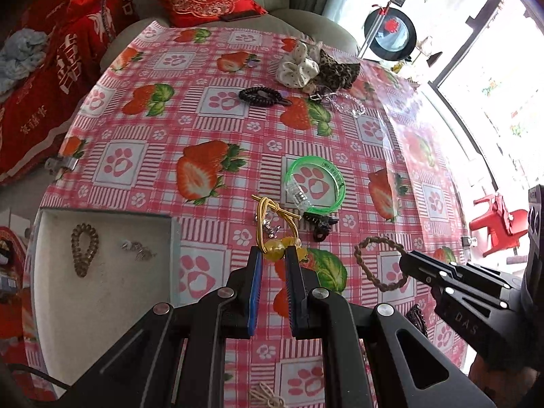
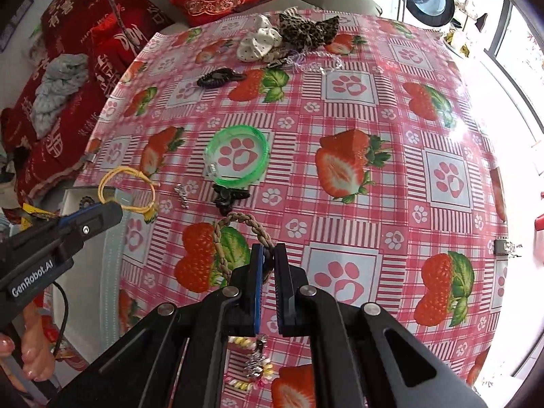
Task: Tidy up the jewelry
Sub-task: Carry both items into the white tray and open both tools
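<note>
While both hover over the table:
left gripper: clamped on yellow hair tie
right gripper: clamped on braided loop

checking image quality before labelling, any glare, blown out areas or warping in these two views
Left wrist view: windows at right are blown out, glare streaks the tablecloth near that edge, fisheye bows the table; green bangle stays sharp. Right wrist view: a hot glare spot on the tablecloth at right, white window beyond, the same barrel warping.
</note>
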Demonstrator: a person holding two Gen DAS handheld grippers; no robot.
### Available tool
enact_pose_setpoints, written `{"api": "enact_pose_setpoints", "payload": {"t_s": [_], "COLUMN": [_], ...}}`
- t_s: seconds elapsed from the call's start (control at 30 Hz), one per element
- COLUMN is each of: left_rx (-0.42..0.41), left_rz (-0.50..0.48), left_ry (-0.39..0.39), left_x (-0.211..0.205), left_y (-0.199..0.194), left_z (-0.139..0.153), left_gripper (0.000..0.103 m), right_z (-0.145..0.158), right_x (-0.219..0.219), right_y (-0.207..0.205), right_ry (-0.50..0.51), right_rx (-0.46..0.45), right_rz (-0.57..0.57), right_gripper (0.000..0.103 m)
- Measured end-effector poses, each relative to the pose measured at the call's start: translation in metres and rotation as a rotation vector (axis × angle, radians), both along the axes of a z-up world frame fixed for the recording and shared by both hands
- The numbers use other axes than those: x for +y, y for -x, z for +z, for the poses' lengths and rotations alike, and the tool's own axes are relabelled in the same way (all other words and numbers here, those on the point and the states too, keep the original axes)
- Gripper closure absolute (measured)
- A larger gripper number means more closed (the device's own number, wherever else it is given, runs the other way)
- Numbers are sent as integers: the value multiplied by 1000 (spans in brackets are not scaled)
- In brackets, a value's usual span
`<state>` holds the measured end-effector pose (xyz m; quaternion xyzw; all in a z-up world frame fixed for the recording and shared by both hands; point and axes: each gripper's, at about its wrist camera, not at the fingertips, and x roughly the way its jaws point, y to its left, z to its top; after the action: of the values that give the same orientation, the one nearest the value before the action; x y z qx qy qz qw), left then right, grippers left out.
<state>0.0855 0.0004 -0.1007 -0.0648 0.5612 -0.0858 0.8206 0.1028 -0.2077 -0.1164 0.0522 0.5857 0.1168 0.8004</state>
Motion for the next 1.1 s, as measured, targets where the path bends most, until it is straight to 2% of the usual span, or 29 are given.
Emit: {"api": "enact_pose_setpoints", "payload": {"t_s": [0.27,0.57,0.8,1.1], "left_rx": [-15,-2,35,91], "left_rz": [66,187,270,321], "left_ry": [-5,-36,-60,-90], "left_x": [41,110,159,191], "left_y": [21,45,60,69], "left_z": [12,10,-10,-48], "left_gripper": [83,83,83,83], "right_z": [20,32,25,-5], "right_x": [28,98,163,226], "right_y": [0,-1,1,8], "right_ry": [-30,-76,-102,-74], "right_rx": [-24,-33,-12,52], "right_rz": [47,169,286,397], "right_gripper": [96,96,96,96]}}
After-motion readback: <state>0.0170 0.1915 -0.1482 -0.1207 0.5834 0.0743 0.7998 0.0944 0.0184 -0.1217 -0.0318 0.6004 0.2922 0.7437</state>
